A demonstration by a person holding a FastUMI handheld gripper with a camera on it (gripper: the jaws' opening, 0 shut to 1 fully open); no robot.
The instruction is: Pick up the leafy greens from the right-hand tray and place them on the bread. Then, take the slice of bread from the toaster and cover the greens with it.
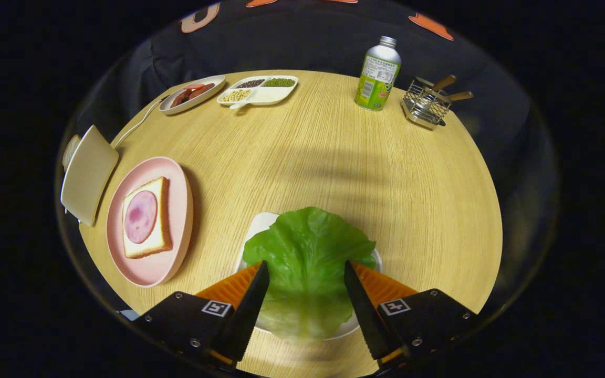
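A large green lettuce leaf point(306, 257) lies on a white tray point(258, 223) on the round wooden table. My gripper point(306, 269) stands open, a finger on either side of the leaf, tips over its middle, neither visibly pressing it. To the left, a pink plate point(176, 184) carries a slice of bread point(163, 220) topped with a round slice of ham point(141, 216). Further left stands a cream toaster point(88, 173), with a slice of bread point(70, 149) poking out of its far side.
At the back of the table lie an oval dish of sausages point(192, 93) and a divided white tray of beans point(258, 90). A green-labelled bottle point(378, 73) and a wire rack with wooden-handled utensils point(428, 101) stand at the back right. The toaster's white cord point(137, 123) runs toward the oval dish.
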